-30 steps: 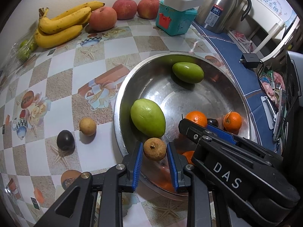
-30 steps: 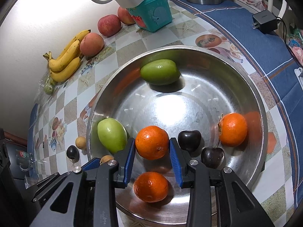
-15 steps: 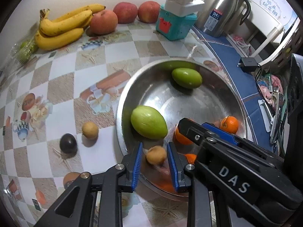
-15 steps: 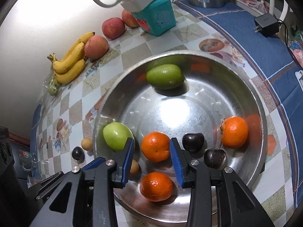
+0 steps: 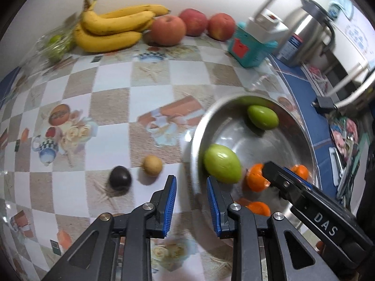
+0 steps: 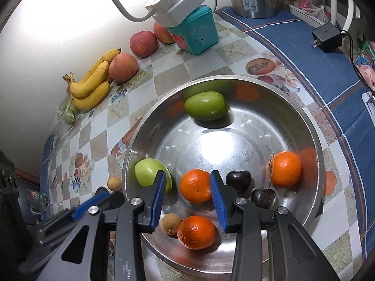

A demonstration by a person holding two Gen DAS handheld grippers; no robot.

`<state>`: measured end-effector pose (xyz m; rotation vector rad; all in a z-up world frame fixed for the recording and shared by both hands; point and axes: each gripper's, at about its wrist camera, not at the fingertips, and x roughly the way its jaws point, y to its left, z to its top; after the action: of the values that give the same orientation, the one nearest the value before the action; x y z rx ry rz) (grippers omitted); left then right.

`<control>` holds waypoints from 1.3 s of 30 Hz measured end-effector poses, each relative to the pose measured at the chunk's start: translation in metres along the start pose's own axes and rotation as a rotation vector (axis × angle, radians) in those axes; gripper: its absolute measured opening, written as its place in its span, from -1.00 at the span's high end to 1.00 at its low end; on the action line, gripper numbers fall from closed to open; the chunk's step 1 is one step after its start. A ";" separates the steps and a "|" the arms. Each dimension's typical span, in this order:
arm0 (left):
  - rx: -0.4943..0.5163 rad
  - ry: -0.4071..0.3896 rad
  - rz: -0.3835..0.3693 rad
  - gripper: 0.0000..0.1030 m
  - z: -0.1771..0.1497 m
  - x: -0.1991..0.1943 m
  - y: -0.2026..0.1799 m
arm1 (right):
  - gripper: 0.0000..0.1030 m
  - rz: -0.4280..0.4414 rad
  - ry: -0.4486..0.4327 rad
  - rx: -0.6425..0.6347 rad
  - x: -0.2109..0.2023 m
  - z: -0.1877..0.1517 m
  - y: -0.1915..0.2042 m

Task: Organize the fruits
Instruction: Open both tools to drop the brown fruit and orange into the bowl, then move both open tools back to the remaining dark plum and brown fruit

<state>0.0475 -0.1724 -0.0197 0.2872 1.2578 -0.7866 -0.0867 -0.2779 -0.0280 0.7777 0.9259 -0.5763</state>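
Left gripper: jaws a narrow gap apart with nothing between them, hanging over the near-left rim of the bowl and the table just beside it.
Right gripper: jaws set narrow either side of an orange mandarin, pads just clear of the peel as far as the right wrist view shows, so no squeeze on it.
Round stainless-steel bowl: sits on the table, fruit scattered across its floor.
Inside the bowl: one green oval fruit at twelve o'clock, a second green oval fruit at nine o'clock against the wall, a stemmed mandarin at three o'clock.
More in the bowl: two dark cherries between the centre mandarin and the stemmed one, a third mandarin at six o'clock.
Small brown longan: lying in the bowl at seven o'clock, touching that third mandarin.
Table: checked, picture-printed cloth.
Outside the bowl: a tan longan and a dark round plum-like fruit sit close together at nine o'clock of the bowl, on the cloth.
Far edge by the wall: a bunch of yellow bananas, then three red apples in a row.
Teal plastic box: beyond the bowl at twelve o'clock, a white power strip resting on top.
Steel kettle: at one o'clock, on the blue cloth.
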 end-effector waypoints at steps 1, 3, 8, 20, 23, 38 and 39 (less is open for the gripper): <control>-0.015 -0.003 0.002 0.42 0.001 -0.001 0.005 | 0.23 -0.001 0.001 -0.004 0.000 0.000 0.001; -0.051 -0.006 0.014 0.42 0.003 -0.003 0.016 | 0.23 -0.003 0.003 -0.013 0.001 -0.001 0.003; -0.116 -0.023 0.060 0.42 0.006 -0.009 0.045 | 0.23 -0.013 0.003 -0.041 0.001 -0.002 0.010; -0.195 -0.042 0.113 -0.19 0.011 -0.023 0.077 | 0.22 -0.026 -0.001 -0.089 -0.001 -0.003 0.020; -0.206 -0.030 0.130 -0.38 0.011 -0.021 0.079 | -0.25 -0.060 -0.003 -0.107 0.000 -0.003 0.023; -0.256 -0.024 0.270 -0.99 0.007 -0.019 0.102 | -0.66 -0.129 -0.027 -0.181 0.005 -0.004 0.028; -0.254 -0.023 0.274 -1.00 0.006 -0.019 0.101 | -0.71 -0.130 -0.028 -0.182 0.005 -0.004 0.028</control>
<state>0.1182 -0.0973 -0.0223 0.2369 1.2490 -0.3899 -0.0657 -0.2583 -0.0246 0.5473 0.9928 -0.6054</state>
